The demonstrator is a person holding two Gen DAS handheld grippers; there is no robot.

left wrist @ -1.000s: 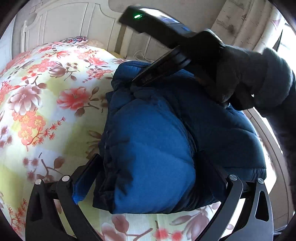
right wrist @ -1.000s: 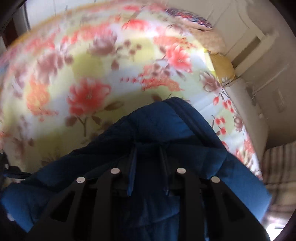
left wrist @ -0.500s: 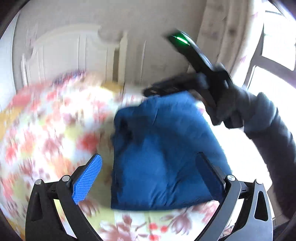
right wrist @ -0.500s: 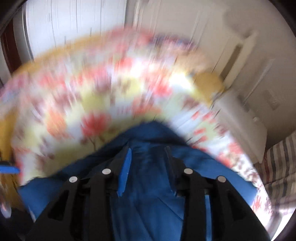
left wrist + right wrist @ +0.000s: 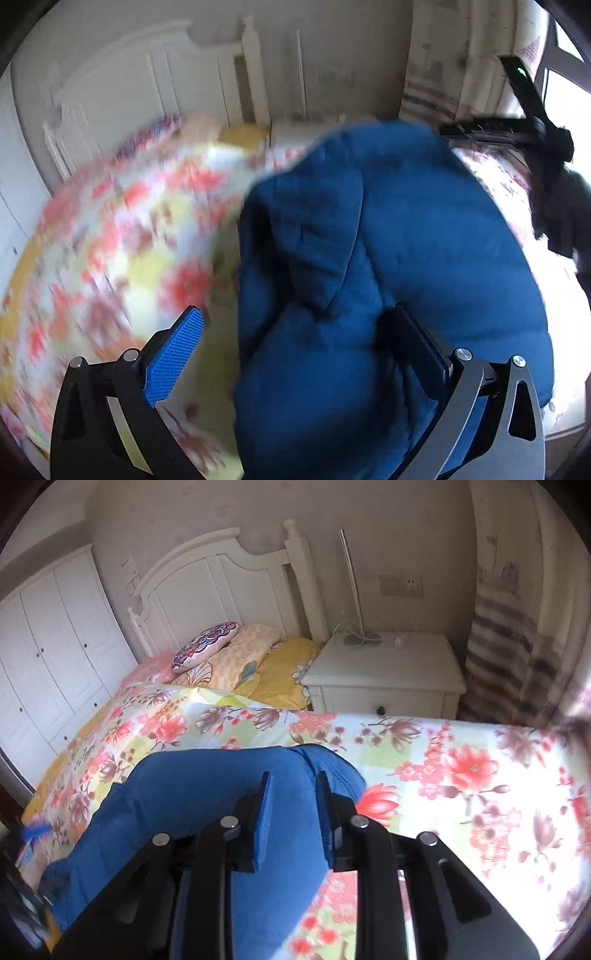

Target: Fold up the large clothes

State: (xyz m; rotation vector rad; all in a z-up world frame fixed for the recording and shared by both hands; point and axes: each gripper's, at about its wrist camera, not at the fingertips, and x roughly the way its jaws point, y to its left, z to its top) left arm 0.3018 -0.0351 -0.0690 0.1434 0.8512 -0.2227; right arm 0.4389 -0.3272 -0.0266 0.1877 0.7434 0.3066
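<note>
Bedroom surroundings frame the scene: a white headboard, white wardrobe doors to its left and a white nightstand beside the bed, with a striped curtain at the far right. On the floral bedspread lies the blue padded jacket, folded into a thick bundle near the bed's edge; the left wrist view is smeared by motion, so its seams are hard to read. The left gripper straddles the near end of that bundle with its jaws spread wide, the blue-padded finger off to the side over the bedspread and the other finger against or just over the jacket's fabric; whether it presses in cannot be told. The right gripper sits above the jacket's far end, its jaws parted by a narrow gap with blue fabric showing between them; whether it touches the cloth cannot be told. In the left wrist view that same gripper appears at the upper right, held by a dark-gloved hand, clear of the jacket's top edge. Pillows are piled at the head of the bed.
</note>
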